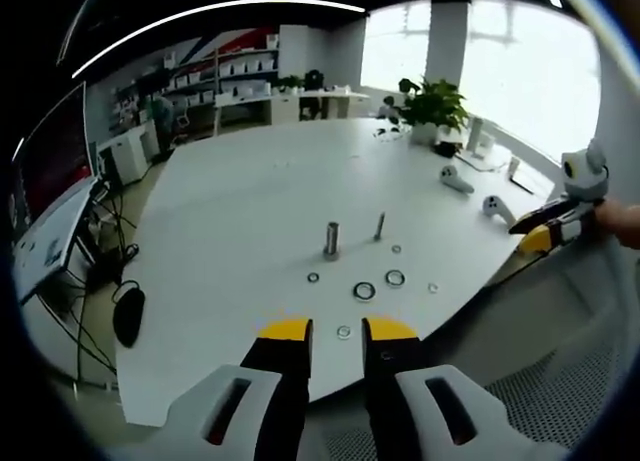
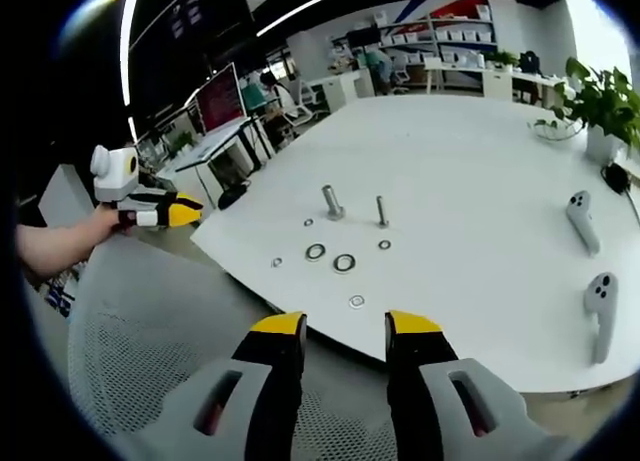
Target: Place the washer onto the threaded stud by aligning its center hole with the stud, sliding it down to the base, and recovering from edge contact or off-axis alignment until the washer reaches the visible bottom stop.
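Observation:
Two upright studs stand near the middle of the white table (image 1: 230,211): a thick one (image 1: 331,238) (image 2: 331,202) and a thin threaded one (image 1: 380,225) (image 2: 381,210). Several washers lie flat around them, among them a dark ring (image 1: 364,291) (image 2: 344,263), another ring (image 1: 395,277) (image 2: 315,251) and a small one by the edge (image 1: 344,331) (image 2: 356,301). My left gripper (image 1: 337,330) is open and empty, short of the table edge. My right gripper (image 2: 344,324) is also open and empty. Each shows in the other's view (image 1: 545,226) (image 2: 170,213), held off the table.
Two white controllers (image 2: 580,219) (image 2: 600,301) lie on the table's right side in the right gripper view. A potted plant (image 1: 435,106) stands at the far edge. A mesh chair back (image 2: 150,321) is below the table edge. Desks and shelves fill the room behind.

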Available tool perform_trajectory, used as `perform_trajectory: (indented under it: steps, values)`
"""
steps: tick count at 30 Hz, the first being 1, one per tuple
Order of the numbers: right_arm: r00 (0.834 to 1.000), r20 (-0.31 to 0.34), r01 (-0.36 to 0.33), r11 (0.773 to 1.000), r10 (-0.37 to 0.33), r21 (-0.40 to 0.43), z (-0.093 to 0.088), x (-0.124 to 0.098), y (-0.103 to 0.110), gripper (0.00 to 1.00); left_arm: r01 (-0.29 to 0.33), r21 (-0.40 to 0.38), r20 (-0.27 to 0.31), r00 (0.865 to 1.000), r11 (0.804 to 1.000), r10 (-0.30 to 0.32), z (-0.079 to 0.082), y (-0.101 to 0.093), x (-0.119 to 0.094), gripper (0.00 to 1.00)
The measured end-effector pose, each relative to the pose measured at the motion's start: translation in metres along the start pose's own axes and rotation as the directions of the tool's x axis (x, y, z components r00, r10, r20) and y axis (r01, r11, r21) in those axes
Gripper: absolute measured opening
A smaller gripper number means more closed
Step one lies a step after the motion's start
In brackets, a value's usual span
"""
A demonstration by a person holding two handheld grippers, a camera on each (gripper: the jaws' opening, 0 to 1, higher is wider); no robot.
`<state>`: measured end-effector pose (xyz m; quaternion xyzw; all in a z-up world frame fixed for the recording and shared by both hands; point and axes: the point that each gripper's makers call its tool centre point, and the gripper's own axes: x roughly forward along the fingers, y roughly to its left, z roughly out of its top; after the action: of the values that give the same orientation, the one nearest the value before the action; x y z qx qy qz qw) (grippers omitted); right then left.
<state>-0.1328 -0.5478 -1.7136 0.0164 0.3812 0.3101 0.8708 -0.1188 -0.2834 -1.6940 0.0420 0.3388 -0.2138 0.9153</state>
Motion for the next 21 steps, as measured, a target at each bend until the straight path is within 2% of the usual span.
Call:
perform_trajectory:
  steps: [3, 4, 6, 10, 17, 21]
  values:
    - [1.000, 0.003, 0.002, 1.000, -0.002, 0.008, 0.001, 0.000, -0.001, 0.33, -0.005, 0.017, -0.005, 1.000, 1.000, 0.005, 0.000, 0.001, 0.001, 0.18]
    - [1.000, -0.005, 0.005, 1.000, -0.005, 0.005, 0.000, 0.001, -0.001, 0.34, -0.028, 0.025, 0.025, 0.999, 0.999, 0.028, 0.005, 0.005, -0.002, 0.18]
    - [1.000, -0.007, 0.013, 1.000, -0.013, -0.020, -0.001, 0.000, -0.002, 0.34, -0.028, -0.014, 0.040, 0.999, 1.000, 0.029, 0.007, 0.008, -0.003, 0.17]
    - [1.000, 0.005, 0.013, 1.000, -0.013, -0.006, 0.002, 0.001, -0.003, 0.35, -0.020, 0.015, 0.005, 1.000, 1.000, 0.020, 0.001, 0.005, 0.001, 0.19]
    - [1.000, 0.003, 0.001, 1.000, -0.001, -0.008, 0.001, 0.002, -0.001, 0.35, -0.024, 0.011, 0.007, 1.000, 1.000, 0.024, 0.003, 0.005, 0.000, 0.20]
    - [1.000, 0.005, -0.010, 1.000, 0.010, 0.006, 0.001, 0.001, 0.001, 0.34, -0.017, 0.048, -0.057, 0.998, 0.999, 0.019, -0.007, 0.002, 0.005, 0.20]
